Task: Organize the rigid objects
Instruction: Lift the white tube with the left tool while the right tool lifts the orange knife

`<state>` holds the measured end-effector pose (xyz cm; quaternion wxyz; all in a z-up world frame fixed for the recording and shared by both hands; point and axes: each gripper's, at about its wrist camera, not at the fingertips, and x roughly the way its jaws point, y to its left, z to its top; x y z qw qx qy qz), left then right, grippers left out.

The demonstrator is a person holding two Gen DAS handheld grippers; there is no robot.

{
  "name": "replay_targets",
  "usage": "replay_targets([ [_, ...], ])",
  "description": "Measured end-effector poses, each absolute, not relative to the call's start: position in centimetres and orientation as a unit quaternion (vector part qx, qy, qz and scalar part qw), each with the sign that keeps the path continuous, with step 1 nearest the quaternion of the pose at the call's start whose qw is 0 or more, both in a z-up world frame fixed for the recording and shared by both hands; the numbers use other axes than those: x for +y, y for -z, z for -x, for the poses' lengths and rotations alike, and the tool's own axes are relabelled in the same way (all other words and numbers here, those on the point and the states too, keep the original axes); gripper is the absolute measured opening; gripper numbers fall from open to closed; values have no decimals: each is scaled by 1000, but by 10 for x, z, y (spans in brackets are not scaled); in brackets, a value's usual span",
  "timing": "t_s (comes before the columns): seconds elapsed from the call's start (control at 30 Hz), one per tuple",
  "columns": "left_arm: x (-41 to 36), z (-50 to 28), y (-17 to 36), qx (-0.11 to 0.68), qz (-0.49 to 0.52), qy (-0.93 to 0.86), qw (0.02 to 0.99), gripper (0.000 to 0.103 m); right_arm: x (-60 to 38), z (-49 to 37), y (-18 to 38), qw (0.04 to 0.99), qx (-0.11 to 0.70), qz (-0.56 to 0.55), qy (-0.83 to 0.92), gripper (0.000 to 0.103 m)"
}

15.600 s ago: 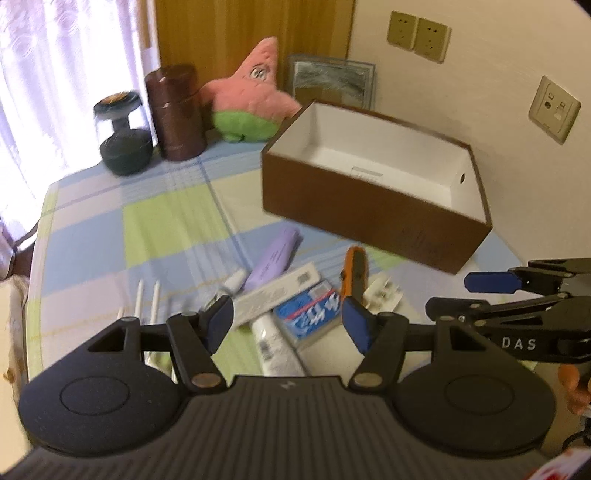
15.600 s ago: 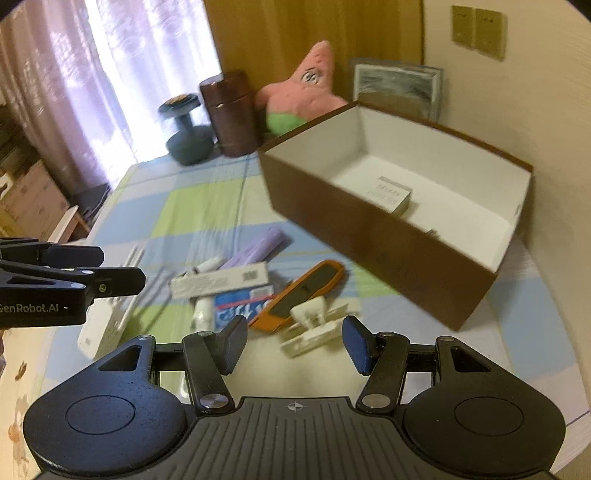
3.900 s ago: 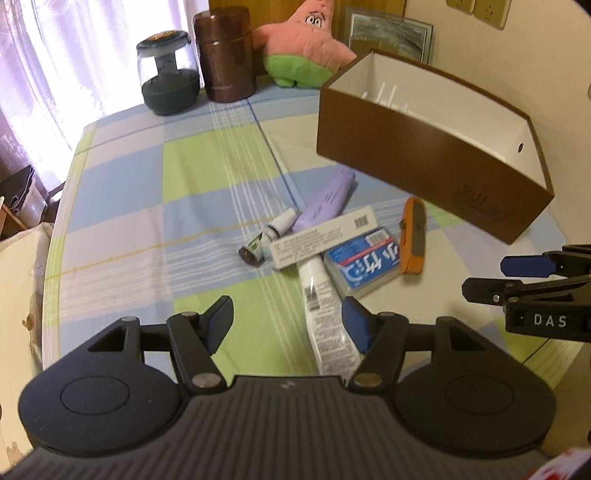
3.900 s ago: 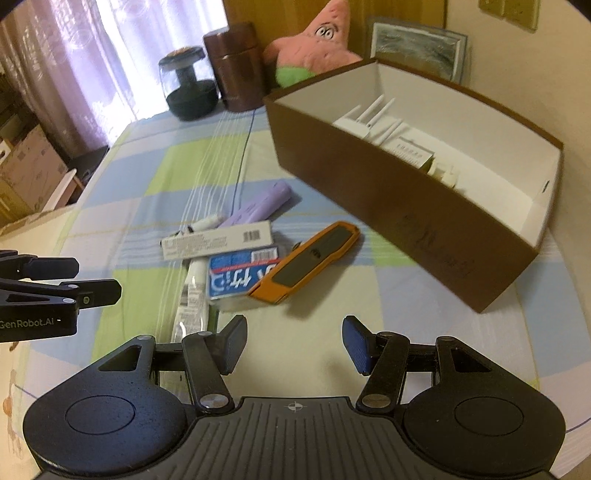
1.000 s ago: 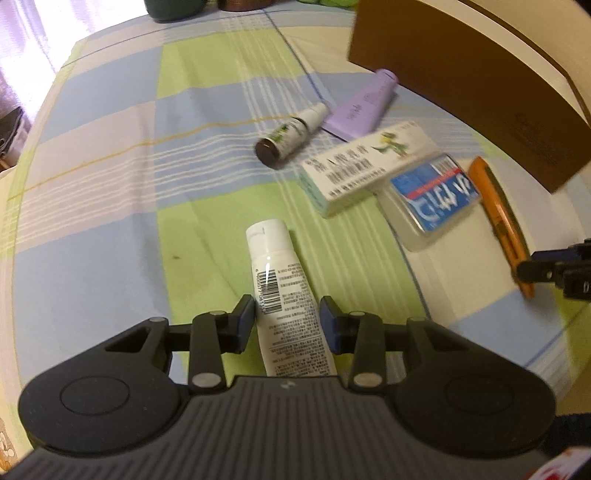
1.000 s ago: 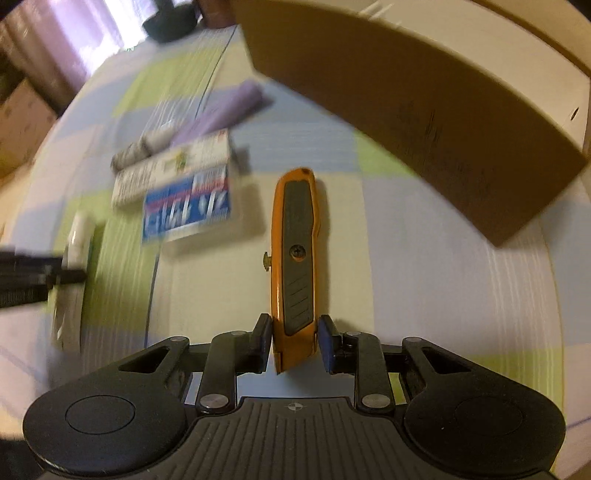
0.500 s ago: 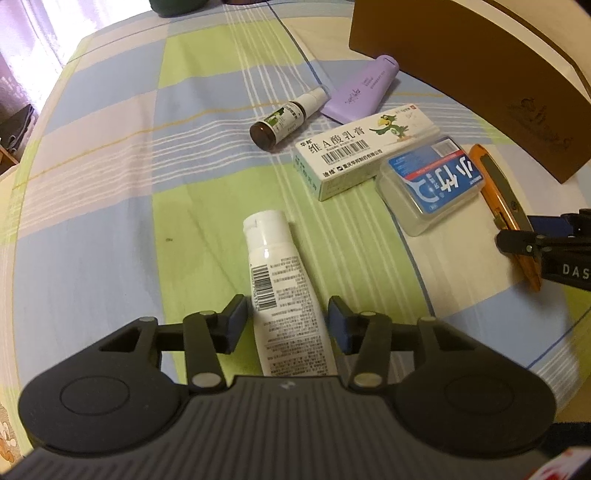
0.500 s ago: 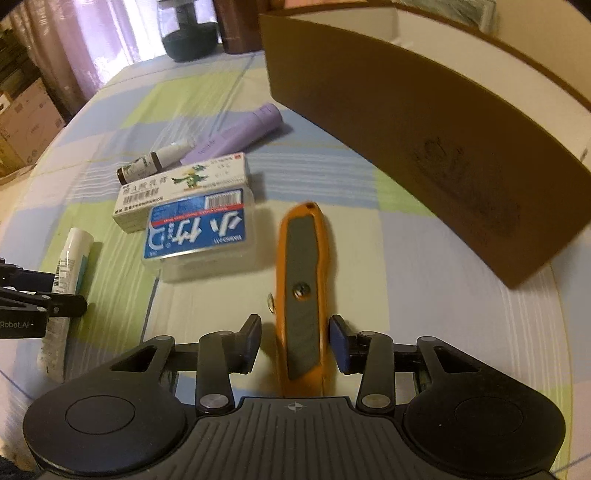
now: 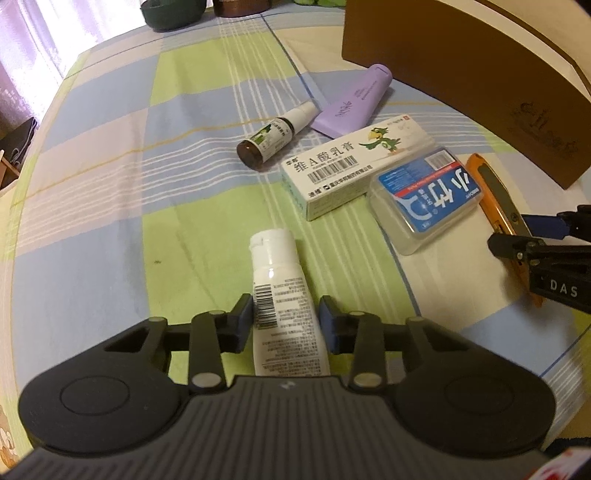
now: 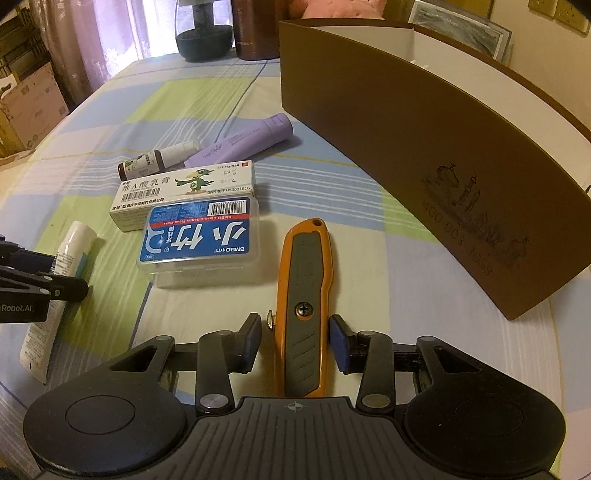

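A white tube [image 9: 282, 295] lies on the checked cloth between the fingers of my left gripper [image 9: 286, 321]; the pads stand close at its sides, open, with a slight gap. An orange utility knife [image 10: 303, 295] lies between the fingers of my right gripper [image 10: 297, 338], open with gaps on both sides. The knife [image 9: 495, 206] and the right gripper [image 9: 532, 243] show at the right of the left wrist view. The tube [image 10: 59, 288] and the left gripper [image 10: 44, 284] show at the left of the right wrist view.
A floss box [image 10: 199, 240], a white carton [image 10: 181, 192], a small brown bottle [image 10: 159, 158] and a purple tube [image 10: 243, 140] lie beyond. The brown box [image 10: 406, 129] stands at the right. A dark jar [image 10: 203, 33] and brown canister [image 10: 255, 29] stand far back.
Both grippers shut on the tube and the knife a second ago, then opened a little. Both have settled low around their objects, which still lie on the cloth.
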<state>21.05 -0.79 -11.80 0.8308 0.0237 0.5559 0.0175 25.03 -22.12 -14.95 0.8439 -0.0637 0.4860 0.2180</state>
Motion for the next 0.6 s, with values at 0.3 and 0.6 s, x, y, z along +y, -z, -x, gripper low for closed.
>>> replay_targets([
  [0.3,-9,-207,117,557,-20,-10,830,32,-225,-248,149,839,490,55,-228,31],
  [0.6,-8,-202,105,540,-25,-9,841,32,-230,-240,136,838,490,33,-237,31],
])
